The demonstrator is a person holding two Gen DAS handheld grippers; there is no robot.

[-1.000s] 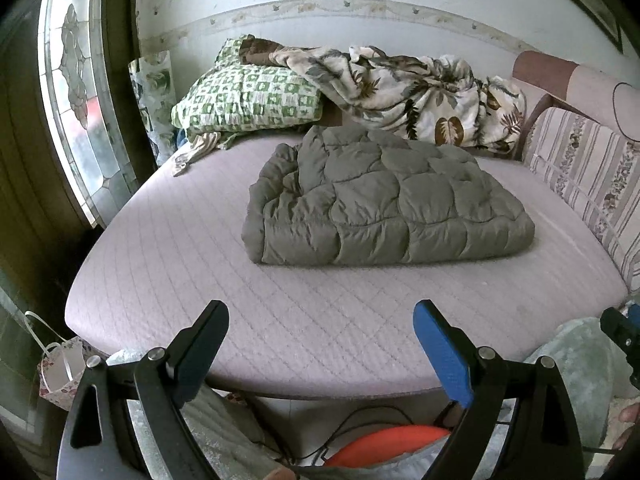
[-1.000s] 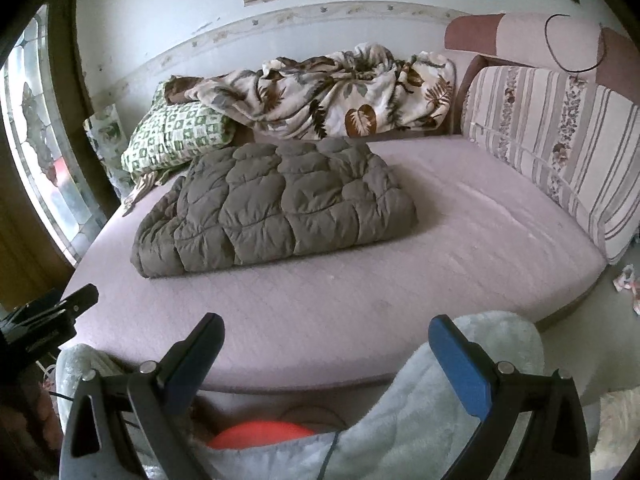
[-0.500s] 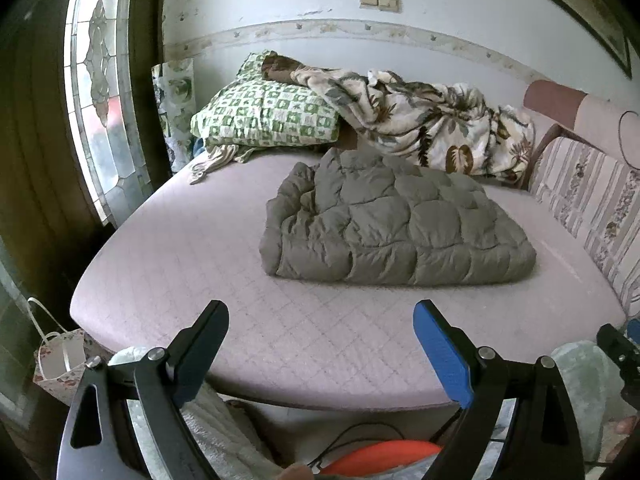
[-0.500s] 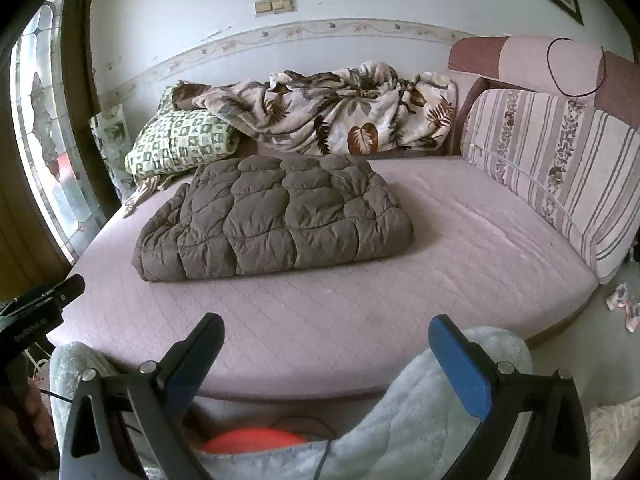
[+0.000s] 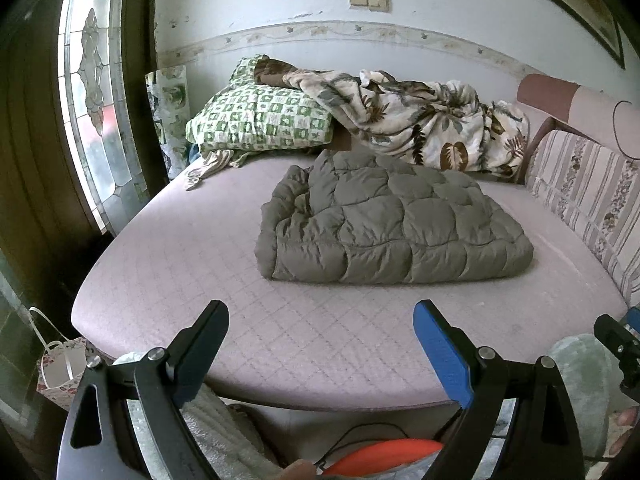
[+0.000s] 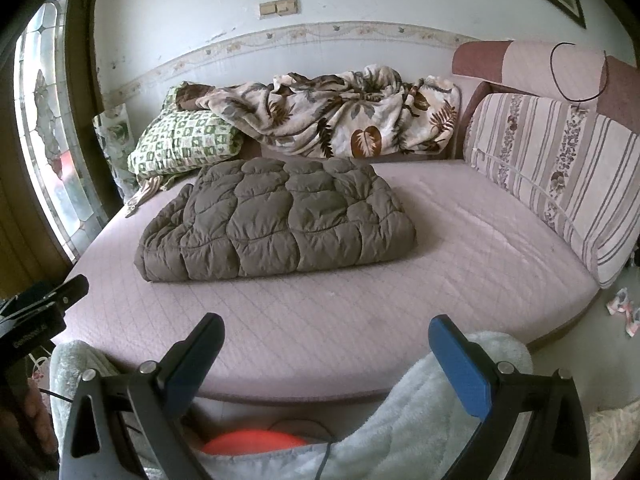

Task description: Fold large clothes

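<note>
A folded olive quilted coat (image 5: 392, 220) lies mid-mattress (image 5: 180, 264), near a leaf-print blanket (image 5: 420, 124) at the far side. The left gripper (image 5: 320, 340) and right gripper (image 6: 326, 354) hover at the near edge, both spread wide and holding nothing.

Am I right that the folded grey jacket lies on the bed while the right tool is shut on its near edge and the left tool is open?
Not quite: the right tool is open too and holds nothing, short of the jacket, as the right wrist view shows. The jacket does lie folded on the bed, and the left tool is open.
</note>
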